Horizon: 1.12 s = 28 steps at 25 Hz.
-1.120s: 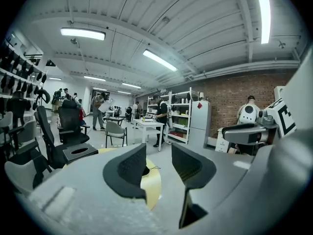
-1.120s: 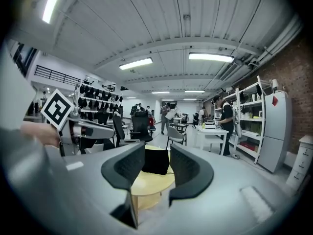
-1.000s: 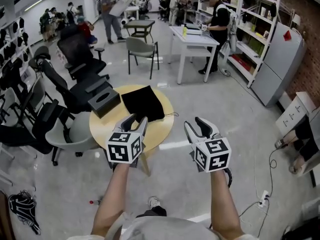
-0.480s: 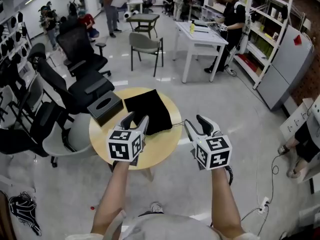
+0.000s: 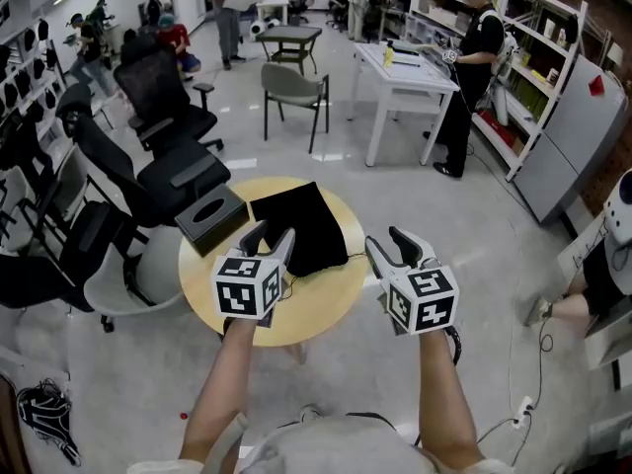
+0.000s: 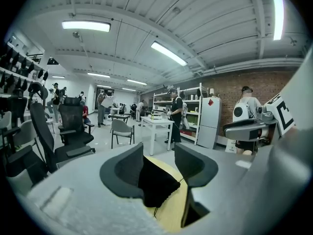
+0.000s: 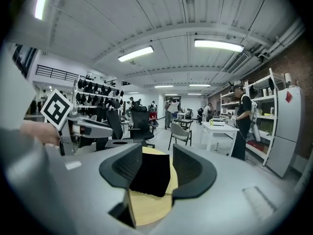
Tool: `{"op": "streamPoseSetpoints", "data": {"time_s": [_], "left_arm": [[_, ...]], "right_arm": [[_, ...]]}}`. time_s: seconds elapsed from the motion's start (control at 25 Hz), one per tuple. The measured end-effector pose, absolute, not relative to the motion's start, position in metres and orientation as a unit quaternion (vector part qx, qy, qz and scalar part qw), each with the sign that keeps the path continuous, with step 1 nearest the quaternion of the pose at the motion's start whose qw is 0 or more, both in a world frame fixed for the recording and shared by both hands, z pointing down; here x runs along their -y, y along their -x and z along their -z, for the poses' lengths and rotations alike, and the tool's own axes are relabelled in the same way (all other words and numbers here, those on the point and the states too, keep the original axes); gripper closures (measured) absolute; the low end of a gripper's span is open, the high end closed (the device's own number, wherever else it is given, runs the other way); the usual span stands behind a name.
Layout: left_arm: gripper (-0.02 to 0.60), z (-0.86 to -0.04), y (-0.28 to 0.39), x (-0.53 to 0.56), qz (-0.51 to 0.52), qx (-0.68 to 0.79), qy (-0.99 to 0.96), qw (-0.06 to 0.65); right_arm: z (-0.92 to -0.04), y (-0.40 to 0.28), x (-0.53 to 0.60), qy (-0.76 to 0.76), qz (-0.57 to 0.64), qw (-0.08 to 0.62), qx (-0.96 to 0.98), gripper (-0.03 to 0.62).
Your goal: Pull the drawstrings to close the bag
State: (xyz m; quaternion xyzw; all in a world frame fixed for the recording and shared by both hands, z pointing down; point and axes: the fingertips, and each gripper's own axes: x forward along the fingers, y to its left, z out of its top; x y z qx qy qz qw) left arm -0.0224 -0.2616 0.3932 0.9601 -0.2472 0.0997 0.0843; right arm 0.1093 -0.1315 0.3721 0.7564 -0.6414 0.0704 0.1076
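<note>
Head view shows the black drawstring bag (image 5: pixel 301 227) lying flat on the round yellow tabletop (image 5: pixel 326 304) beside a dark tissue box (image 5: pixel 210 217), the left tool (image 5: pixel 271 237) wide open and empty, the right tool (image 5: pixel 390 245) opening with nothing between its jaws.

Three views, one round table (image 5: pixel 321 309)
Your head camera looks steeply down on it from high above. Both gripper views sit low and close at its near side, facing level across it into the room. All three share the table top and the black bag (image 5: pixel 301 227).
</note>
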Motion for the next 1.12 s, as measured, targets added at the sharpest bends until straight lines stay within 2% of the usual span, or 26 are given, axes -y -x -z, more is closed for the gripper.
{"op": "streamPoseSetpoints", "data": {"time_s": [0.4,1.12], "left_arm": [[0.377,-0.396,-0.003,0.269,-0.110,0.259,-0.957,0.074],[0.376,-0.382,-0.076,0.305,-0.114,0.383,-0.914,0.077]], "right_arm": [[-0.378,-0.135,0.142,-0.741,-0.067,0.107,0.659,0.385],[-0.373,-0.241,0.227,-0.633,-0.063,0.094,0.766,0.385]]}}
